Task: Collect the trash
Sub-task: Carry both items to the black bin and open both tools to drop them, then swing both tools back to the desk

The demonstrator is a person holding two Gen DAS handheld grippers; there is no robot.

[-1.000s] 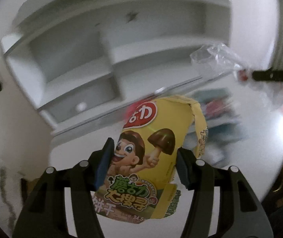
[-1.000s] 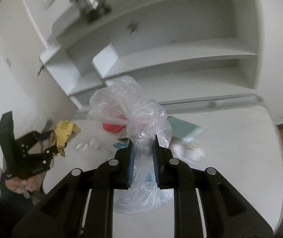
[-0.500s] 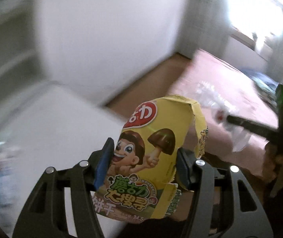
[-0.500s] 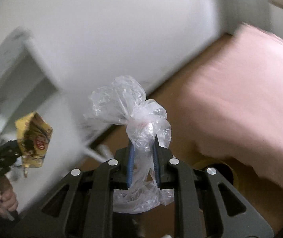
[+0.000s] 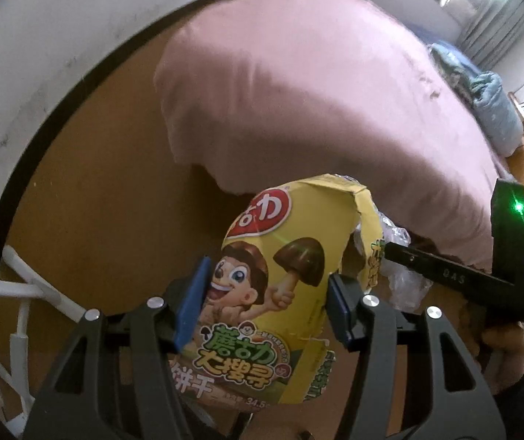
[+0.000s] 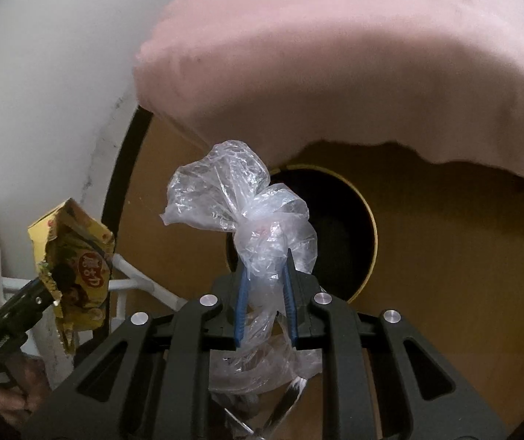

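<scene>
Blue-padded fingers [image 5: 191, 304] of the left gripper [image 5: 267, 308] clamp a yellow cardboard biscuit box [image 5: 280, 286]; the right gripper [image 6: 265, 289] pinches a crumpled clear plastic bag [image 6: 240, 212]. Carrying step: a dark round bin [image 6: 339, 234] waits at one o'clock, so lower and release next.

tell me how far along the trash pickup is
Done: both pieces are picked up. In hand: the left gripper is shut on the yellow snack box, the right gripper on the clear plastic bag. Left: dropping both into the round bin on the floor; neither is in yet.
</scene>
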